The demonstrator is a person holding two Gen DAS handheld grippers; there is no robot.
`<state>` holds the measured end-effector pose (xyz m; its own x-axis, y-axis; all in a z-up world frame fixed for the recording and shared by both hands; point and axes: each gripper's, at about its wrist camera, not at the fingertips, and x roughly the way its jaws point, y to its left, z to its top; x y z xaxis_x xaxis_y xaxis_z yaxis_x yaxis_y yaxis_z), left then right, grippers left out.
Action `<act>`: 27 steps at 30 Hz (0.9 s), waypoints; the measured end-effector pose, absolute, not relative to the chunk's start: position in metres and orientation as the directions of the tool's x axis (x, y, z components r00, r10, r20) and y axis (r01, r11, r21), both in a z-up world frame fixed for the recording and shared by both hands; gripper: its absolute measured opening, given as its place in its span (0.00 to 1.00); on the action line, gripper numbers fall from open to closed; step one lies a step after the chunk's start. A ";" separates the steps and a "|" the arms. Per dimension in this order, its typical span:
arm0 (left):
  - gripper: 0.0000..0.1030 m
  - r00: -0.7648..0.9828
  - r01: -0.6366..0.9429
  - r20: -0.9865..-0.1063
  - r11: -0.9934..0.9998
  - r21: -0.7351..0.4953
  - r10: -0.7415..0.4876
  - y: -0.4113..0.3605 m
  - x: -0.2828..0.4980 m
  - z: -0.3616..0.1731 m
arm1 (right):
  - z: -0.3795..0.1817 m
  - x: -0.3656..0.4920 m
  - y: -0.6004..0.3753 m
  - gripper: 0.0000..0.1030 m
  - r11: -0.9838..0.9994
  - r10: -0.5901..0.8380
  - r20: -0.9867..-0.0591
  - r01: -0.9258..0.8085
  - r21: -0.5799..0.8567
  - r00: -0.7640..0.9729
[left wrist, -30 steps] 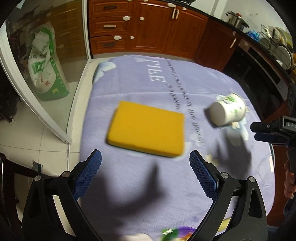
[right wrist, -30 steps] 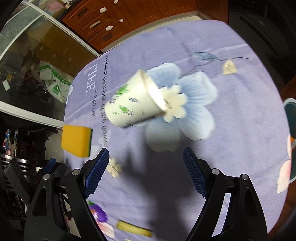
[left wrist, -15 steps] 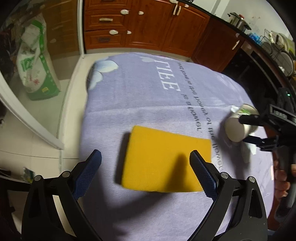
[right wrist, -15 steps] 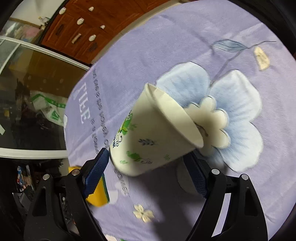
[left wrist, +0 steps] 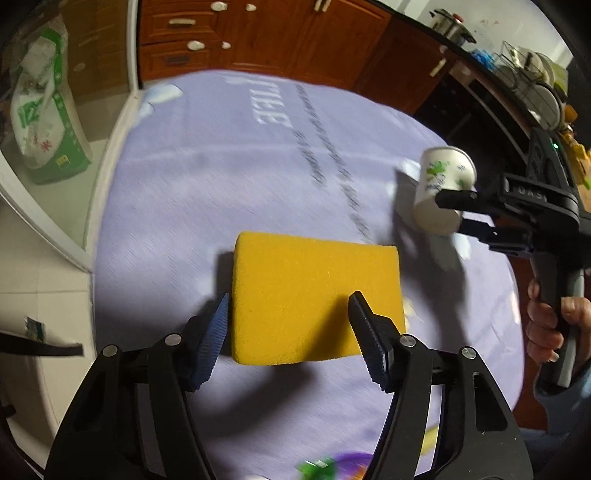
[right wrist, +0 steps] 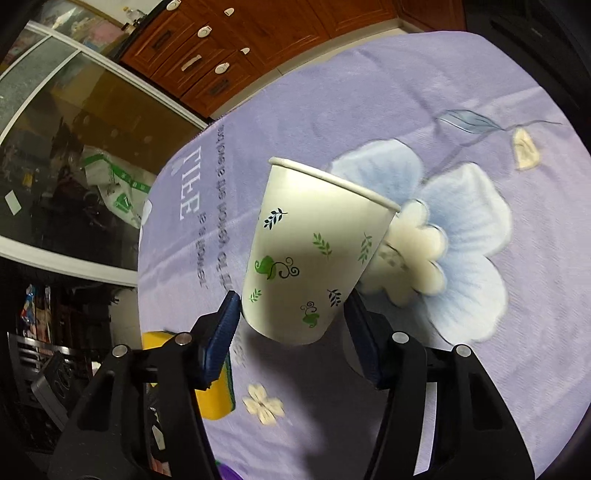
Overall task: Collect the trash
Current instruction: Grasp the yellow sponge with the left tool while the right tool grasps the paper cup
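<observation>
A yellow sponge lies on the purple tablecloth. My left gripper is low over it with its jaws closing. The left pad is at the sponge's left edge. The right finger stands over the sponge's top, and the sponge reaches past it. A white paper cup with green leaf prints sits tilted between the pads of my right gripper. Those jaws are closing and press on its lower part. From the left wrist, the cup hangs above the cloth in the right gripper. The sponge also shows at lower left.
Brown wooden cabinets stand beyond the table's far edge. A green and white bag sits behind a glass door on the left. A person's hand holds the right gripper's handle. A purple and green item lies at the near edge.
The left gripper came down over the sponge and its jaws narrowed around it. The right gripper's jaws closed on the cup, which went from lying on its side to held off the cloth.
</observation>
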<state>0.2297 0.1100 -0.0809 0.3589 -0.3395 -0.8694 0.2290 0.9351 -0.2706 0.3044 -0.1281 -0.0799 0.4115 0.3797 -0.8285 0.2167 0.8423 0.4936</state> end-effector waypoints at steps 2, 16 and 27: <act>0.64 0.341 0.249 -0.872 0.928 -0.276 -0.351 0.096 0.216 -0.082 | -0.079 0.295 -0.132 0.54 0.846 0.379 -0.830 0.210 0.490 0.408; 0.65 0.339 0.337 -0.908 0.933 -0.128 -0.248 0.029 0.151 -0.096 | -0.081 0.214 -0.176 0.55 0.846 0.397 -0.828 0.192 0.498 0.396; 0.51 0.442 0.208 -0.880 0.974 -0.090 -0.175 0.023 0.156 -0.090 | -0.090 0.184 -0.202 0.55 0.854 0.381 -0.838 0.199 0.481 0.391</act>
